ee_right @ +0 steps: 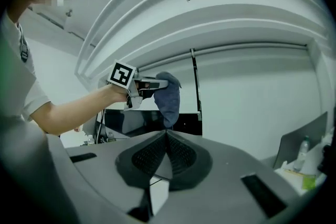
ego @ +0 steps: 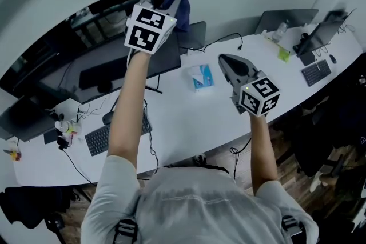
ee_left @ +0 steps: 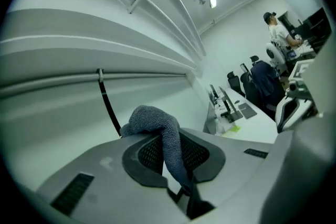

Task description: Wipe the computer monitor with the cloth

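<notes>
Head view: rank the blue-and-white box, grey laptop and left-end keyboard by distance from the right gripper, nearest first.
1. Blue-and-white box, just left of the right gripper.
2. Grey laptop, back right.
3. Keyboard, far left end.

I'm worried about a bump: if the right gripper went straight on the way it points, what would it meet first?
Probably the cloth hanging from the left gripper, in line beyond the right gripper's shut tips; the monitor lies behind. Depth is unclear.
</notes>
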{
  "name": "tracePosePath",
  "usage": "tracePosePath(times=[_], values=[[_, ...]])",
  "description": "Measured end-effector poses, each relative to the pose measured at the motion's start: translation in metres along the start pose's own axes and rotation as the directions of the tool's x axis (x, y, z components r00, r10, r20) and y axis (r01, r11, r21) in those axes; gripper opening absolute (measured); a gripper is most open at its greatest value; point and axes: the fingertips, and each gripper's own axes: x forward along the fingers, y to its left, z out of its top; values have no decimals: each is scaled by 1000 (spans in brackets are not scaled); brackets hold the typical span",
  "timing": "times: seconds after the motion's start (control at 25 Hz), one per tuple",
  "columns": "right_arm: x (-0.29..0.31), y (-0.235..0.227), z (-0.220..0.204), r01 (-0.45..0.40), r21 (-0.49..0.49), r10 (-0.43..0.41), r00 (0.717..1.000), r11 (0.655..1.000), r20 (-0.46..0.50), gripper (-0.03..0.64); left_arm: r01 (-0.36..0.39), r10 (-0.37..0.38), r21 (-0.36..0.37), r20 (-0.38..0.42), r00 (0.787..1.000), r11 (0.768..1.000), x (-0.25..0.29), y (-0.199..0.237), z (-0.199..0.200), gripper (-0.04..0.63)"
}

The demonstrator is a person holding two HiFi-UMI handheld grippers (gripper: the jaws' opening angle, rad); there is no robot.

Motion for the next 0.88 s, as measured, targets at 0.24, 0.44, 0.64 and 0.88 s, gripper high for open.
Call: tracePosePath(times=[0.24,0.44,0.64,0.88], values=[[-5,-3,-10,45,-18,-45,999,999,-25,2,40,6,165,-270,963,985,15,-7,-65,43],[7,9,6,-2,-67,6,999,998,53,2,52,61,283,-378,924,958,18,-2,-91,43],[25,20,7,-61,-89,65,997,994,47,2,69,39,266,-381,924,961,14,-6,-98,43],[45,26,4,-113,-107,115,993,988,16,2,76,40,275,-393,919,959,5,-1,-102,43]])
